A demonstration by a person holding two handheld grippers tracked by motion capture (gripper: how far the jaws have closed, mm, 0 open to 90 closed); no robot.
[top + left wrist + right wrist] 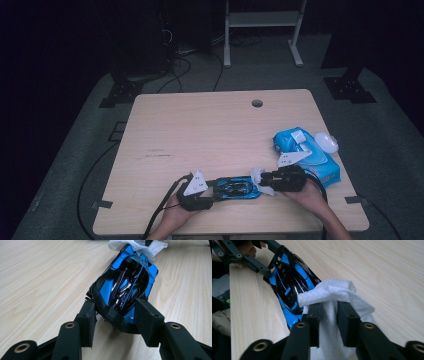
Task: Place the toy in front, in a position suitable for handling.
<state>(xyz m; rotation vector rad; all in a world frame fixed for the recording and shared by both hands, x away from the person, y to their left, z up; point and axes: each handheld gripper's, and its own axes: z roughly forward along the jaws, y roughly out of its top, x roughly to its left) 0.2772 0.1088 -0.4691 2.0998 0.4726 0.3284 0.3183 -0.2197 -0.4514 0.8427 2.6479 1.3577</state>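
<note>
- Left claw point(113, 322) clamps the toy car's point(126, 287) tail, pinning it to the counter point(210, 130) at 6 o'clock.
- Right claw point(328, 315): wipe point(329, 293) between the jaws, pads not pressing; it lies on the car's nose.
- Step: wiping the car.
- Next: re-pinch wipe, drag along the body.
- Wipes pack point(320, 162) at 4 o'clock.

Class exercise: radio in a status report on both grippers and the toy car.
Left hand-held gripper clamped on blue toy car. Right hand-held gripper, white wipe between jaws, at car's far end. Nothing in the way.
</note>
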